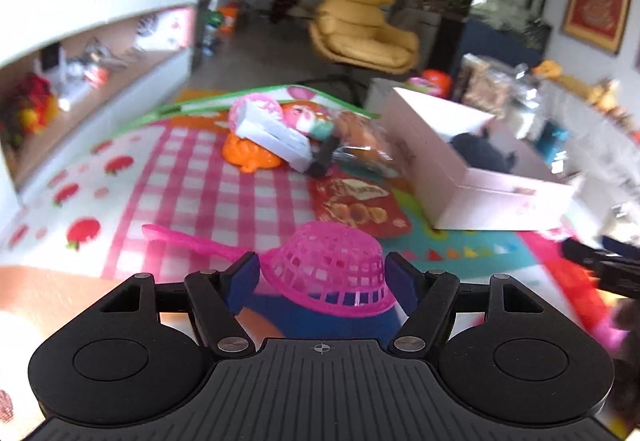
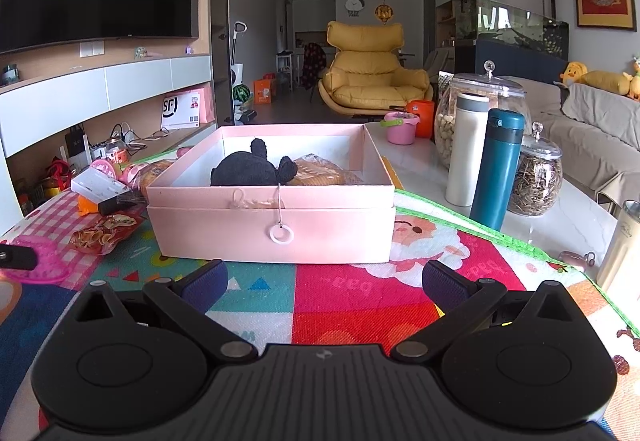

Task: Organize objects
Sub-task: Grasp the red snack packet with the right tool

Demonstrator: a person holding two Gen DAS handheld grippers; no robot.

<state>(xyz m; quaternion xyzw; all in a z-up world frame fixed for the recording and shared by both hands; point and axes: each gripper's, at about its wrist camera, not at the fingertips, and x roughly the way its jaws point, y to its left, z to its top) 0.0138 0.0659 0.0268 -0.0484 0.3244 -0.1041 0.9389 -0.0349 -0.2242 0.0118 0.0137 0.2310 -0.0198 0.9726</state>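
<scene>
Pink plastic strainer (image 1: 332,261) sits between the two pads of the left gripper (image 1: 322,273), bowl side up, handle poking out to the left; the pads squeeze its sides, above the bright play mat (image 1: 192,177). Right gripper (image 2: 322,283) has its fingers wide apart with nothing between them; it points at the pink box (image 2: 276,225) — a black soft toy (image 2: 252,167) lies inside; a red snack bag (image 2: 106,235) lies left of the box.

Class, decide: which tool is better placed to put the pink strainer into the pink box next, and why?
Left. The left tool already brackets the pink strainer between its fingers, while the right tool is open and empty before the pink box.
</scene>
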